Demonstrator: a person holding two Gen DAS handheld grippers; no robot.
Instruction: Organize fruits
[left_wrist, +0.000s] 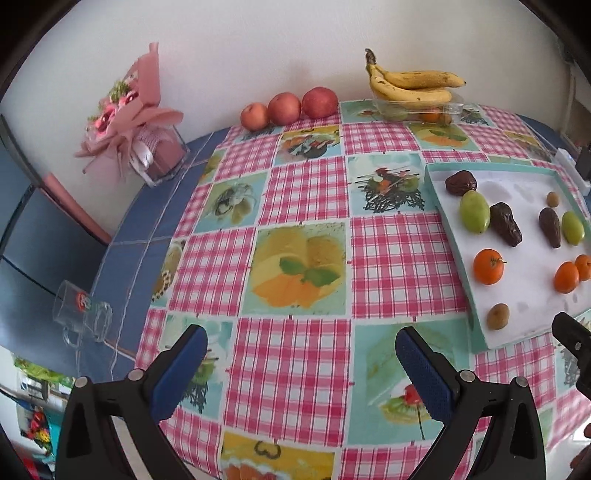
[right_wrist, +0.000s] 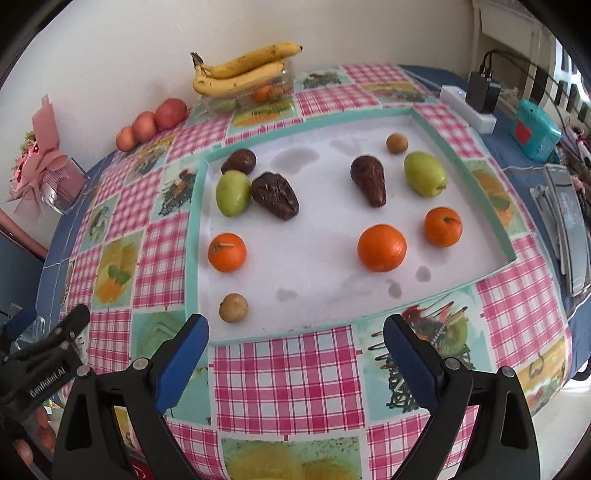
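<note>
A white tray with a teal rim (right_wrist: 192, 236) lies on the checked tablecloth and also shows in the left wrist view (left_wrist: 458, 254). On it lie three oranges (right_wrist: 381, 247), two green fruits (right_wrist: 233, 192), three dark dates (right_wrist: 275, 195) and two small brown fruits (right_wrist: 233, 307). My right gripper (right_wrist: 295, 343) is open and empty, just in front of the tray's near edge. My left gripper (left_wrist: 301, 354) is open and empty over the cloth, left of the tray. The left gripper also shows in the right wrist view (right_wrist: 48, 347).
Bananas (left_wrist: 413, 83) rest on a clear box at the back by the wall. Three apples (left_wrist: 288, 107) sit left of them. A pink bouquet (left_wrist: 129, 122) and a glass mug (left_wrist: 79, 314) stand at the left. A power strip (right_wrist: 469, 107), a teal box (right_wrist: 535, 129) and remotes lie at the right.
</note>
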